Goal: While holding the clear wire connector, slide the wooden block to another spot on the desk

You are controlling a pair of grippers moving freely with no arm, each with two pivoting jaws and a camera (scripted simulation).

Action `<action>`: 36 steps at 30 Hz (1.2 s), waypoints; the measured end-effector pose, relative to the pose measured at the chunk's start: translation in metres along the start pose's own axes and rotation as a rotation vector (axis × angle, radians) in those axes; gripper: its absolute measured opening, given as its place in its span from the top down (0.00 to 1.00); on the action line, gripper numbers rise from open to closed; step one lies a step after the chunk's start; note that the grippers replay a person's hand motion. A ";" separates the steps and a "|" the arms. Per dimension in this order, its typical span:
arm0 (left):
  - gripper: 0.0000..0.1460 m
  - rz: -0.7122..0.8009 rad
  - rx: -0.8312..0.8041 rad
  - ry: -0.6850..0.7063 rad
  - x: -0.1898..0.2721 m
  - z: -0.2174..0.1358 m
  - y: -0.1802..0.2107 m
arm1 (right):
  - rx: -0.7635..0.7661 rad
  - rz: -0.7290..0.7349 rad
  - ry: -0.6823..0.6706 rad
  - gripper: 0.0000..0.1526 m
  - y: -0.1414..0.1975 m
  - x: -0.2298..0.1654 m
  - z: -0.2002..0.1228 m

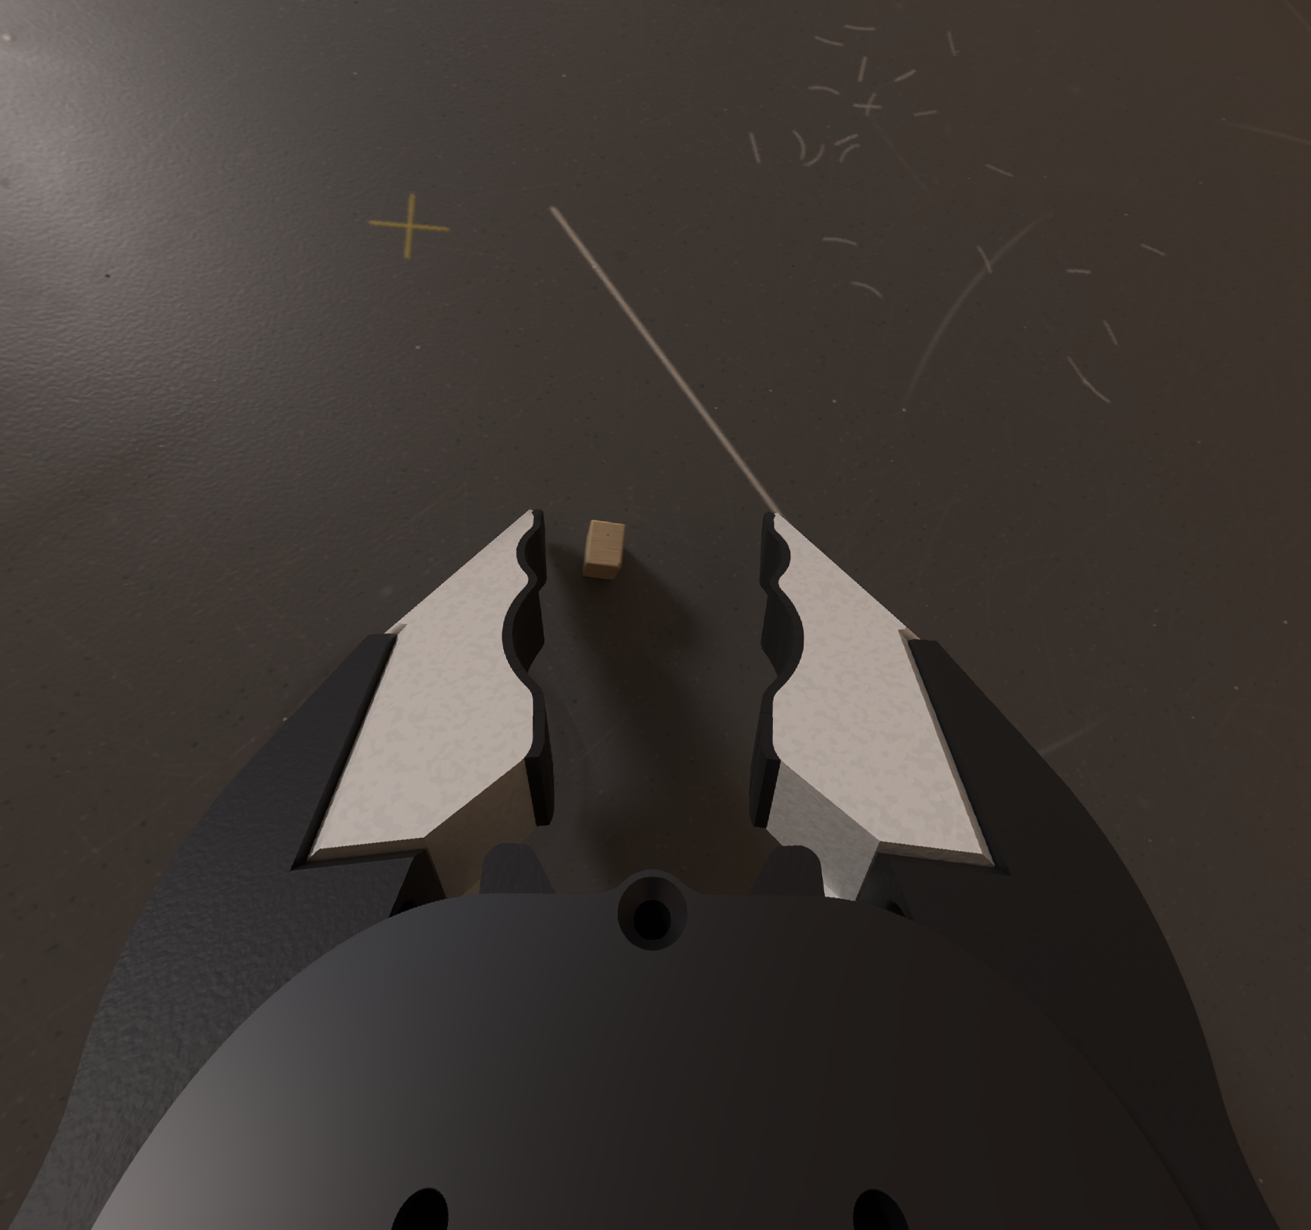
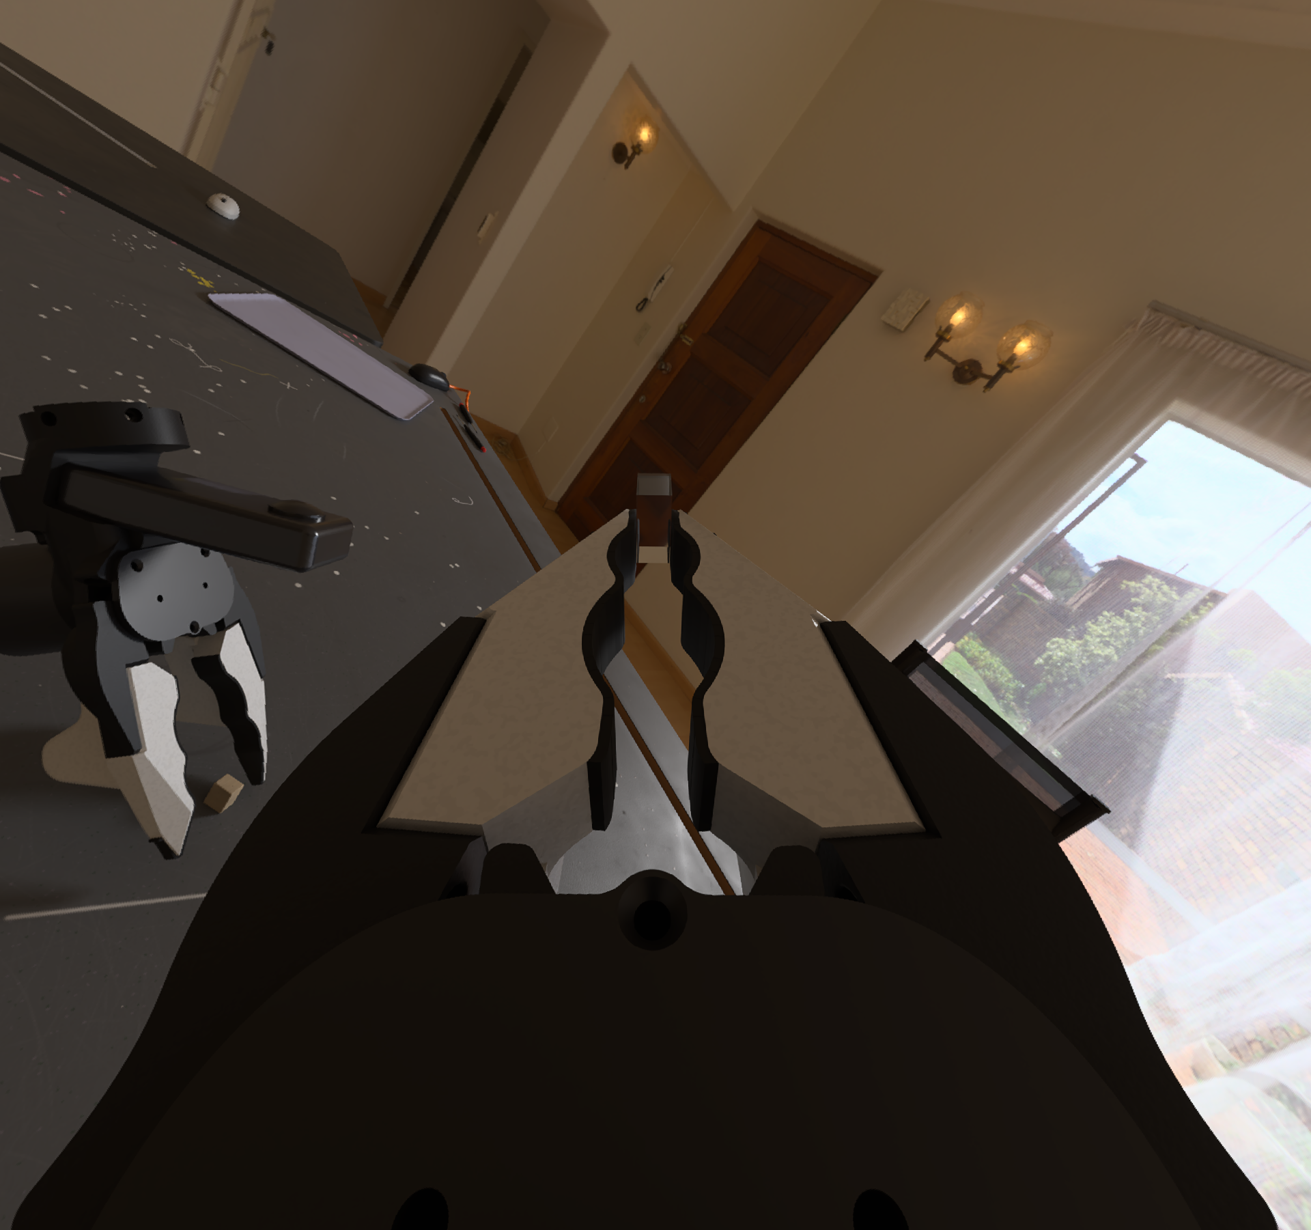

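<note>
A small wooden block [image 1: 604,549] sits on the dark desk [image 1: 284,380], between the tips of my open left gripper [image 1: 653,532] and closer to its left finger. The right wrist view also shows the block [image 2: 225,791] by the left gripper [image 2: 213,802], whose fingertips point down at the desk [image 2: 319,557]. My right gripper [image 2: 653,530] is lifted above the desk, tilted, and shut on the clear wire connector [image 2: 653,516], which sticks out past its fingertips.
A yellow cross mark [image 1: 410,226] and a long pale scratch [image 1: 667,366] lie on the desk ahead of the block. In the right wrist view a white flat pad [image 2: 319,351], a black mouse [image 2: 429,375] and a white round object [image 2: 223,205] lie farther along the desk, near its edge.
</note>
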State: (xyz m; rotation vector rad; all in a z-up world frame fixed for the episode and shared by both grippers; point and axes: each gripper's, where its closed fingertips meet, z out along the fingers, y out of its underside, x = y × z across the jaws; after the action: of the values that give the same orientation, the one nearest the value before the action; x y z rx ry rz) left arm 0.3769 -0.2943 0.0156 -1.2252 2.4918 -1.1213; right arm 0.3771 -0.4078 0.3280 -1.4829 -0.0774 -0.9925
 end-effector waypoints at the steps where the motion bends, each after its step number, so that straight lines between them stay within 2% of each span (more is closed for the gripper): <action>1: 0.59 -0.002 0.000 -0.009 -0.002 0.000 0.000 | -0.005 -0.001 0.000 0.95 0.001 0.000 0.001; 7: 0.57 -0.019 0.010 -0.018 -0.008 0.000 -0.004 | -0.019 -0.004 -0.004 0.95 0.003 -0.001 0.004; 11: 0.58 0.022 0.006 -0.029 -0.006 0.006 -0.007 | -0.040 -0.006 -0.010 0.95 0.006 -0.002 0.007; 16: 0.70 0.090 -0.006 -0.061 -0.008 0.009 -0.008 | -0.054 -0.008 -0.013 0.95 0.008 -0.003 0.008; 19: 0.76 0.084 -0.008 -0.036 -0.010 0.005 -0.004 | -0.058 -0.005 -0.014 0.95 0.010 -0.003 0.009; 22: 0.79 0.076 -0.004 0.006 -0.012 0.000 0.000 | -0.067 -0.006 -0.016 0.95 0.011 -0.003 0.010; 30: 0.77 0.088 -0.016 0.013 -0.016 -0.014 0.014 | -0.076 -0.014 -0.012 0.95 0.011 -0.003 0.009; 36: 0.77 0.106 -0.006 -0.017 -0.007 -0.004 0.006 | -0.082 -0.009 -0.015 0.95 0.013 -0.004 0.010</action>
State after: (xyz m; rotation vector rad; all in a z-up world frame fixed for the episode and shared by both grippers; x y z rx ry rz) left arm 0.3764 -0.2845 0.0129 -1.0853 2.5158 -1.0739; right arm 0.3875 -0.3999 0.3175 -1.5659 -0.0554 -1.0023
